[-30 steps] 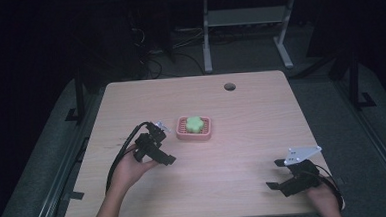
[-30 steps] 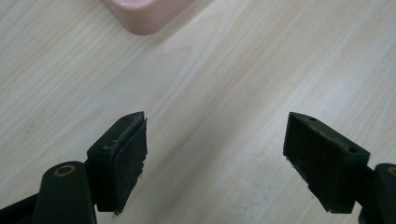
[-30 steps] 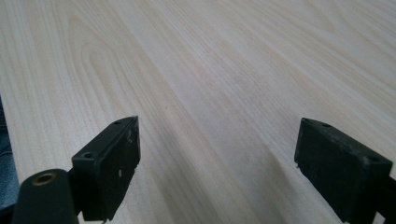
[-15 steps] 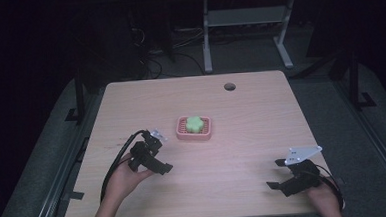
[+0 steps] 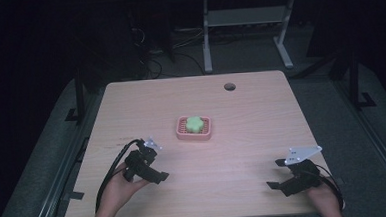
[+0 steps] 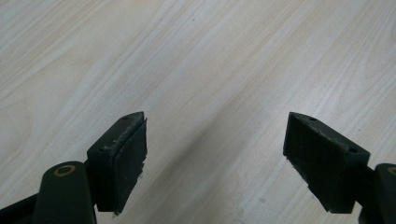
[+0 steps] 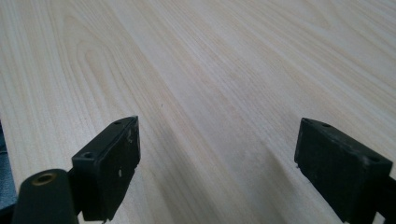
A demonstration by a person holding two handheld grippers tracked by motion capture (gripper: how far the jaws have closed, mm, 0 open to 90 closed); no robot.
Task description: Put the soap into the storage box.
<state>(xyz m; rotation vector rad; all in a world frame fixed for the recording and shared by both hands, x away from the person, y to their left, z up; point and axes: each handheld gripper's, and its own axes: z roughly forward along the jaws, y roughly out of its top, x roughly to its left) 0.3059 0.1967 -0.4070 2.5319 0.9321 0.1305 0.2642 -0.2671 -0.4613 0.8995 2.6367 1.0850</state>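
Resting at lower left and lower right, left gripper (image 5: 157, 176) and right gripper (image 5: 275, 185) gape released, near the pink tray (image 5: 206, 134) at centre.

The person's left hand (image 5: 116, 186) comes in from the near edge, holding the left gripper (image 5: 157, 176) low with its jaws spread wide and nothing between them. The right hand (image 5: 322, 198) sits at the near right, holding the right gripper (image 5: 275, 185) with its grey three-cornered plate on top, jaws likewise wide apart and bare. The two are well apart.
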